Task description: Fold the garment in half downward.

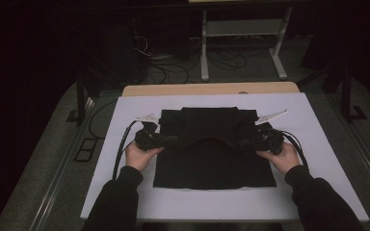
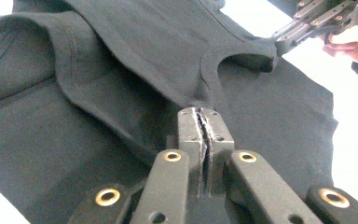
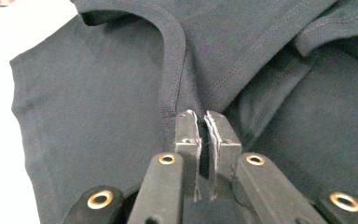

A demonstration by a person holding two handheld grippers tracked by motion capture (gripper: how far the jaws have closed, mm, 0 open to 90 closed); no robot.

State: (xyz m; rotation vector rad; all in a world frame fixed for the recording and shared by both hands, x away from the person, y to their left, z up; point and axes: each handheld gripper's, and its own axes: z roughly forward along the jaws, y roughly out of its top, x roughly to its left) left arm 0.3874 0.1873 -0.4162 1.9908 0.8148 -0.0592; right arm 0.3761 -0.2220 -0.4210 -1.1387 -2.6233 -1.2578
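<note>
Two claws pinch one black cotton T-shirt [image 1: 212,159] with a ribbed neckline, folded on the white counter [image 1: 313,144]: the left claw [image 2: 204,122] pressed together on fabric beside the collar, the right claw [image 3: 200,122] likewise at the opposite shoulder. Cloth spreads ahead of both claws; no readable label or writing shows.

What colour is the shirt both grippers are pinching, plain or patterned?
The shirt is plain black, no pattern; its stitching shows best in the right gripper view.
</note>
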